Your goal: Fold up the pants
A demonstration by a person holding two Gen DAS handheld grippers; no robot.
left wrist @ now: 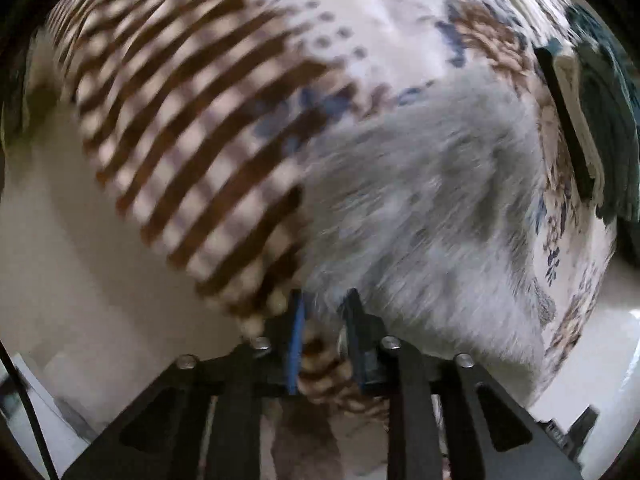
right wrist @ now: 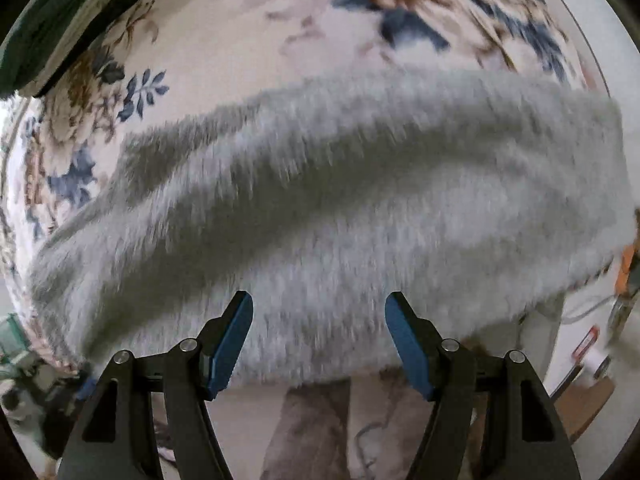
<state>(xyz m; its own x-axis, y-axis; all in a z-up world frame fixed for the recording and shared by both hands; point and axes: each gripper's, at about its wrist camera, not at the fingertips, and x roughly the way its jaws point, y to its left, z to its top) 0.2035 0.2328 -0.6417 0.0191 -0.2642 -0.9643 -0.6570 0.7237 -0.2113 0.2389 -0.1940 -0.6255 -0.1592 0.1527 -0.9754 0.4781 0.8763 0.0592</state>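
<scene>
Bedsheet (right wrist: 248, 32), floral print, lies under everything; dark green folded stack (right wrist: 60, 28) sits at its far left edge in the right view. Pants (right wrist: 340, 200), grey fleece inside with brown checked outer face (left wrist: 180, 120), are spread across the sheet and fill most of both views, blurred. Left gripper (left wrist: 322, 320) has its jaws closed on a pants edge, fabric bunched between the blue pads. Right gripper (right wrist: 319, 320) hangs over the fleece with jaws wide apart, nothing between them.
</scene>
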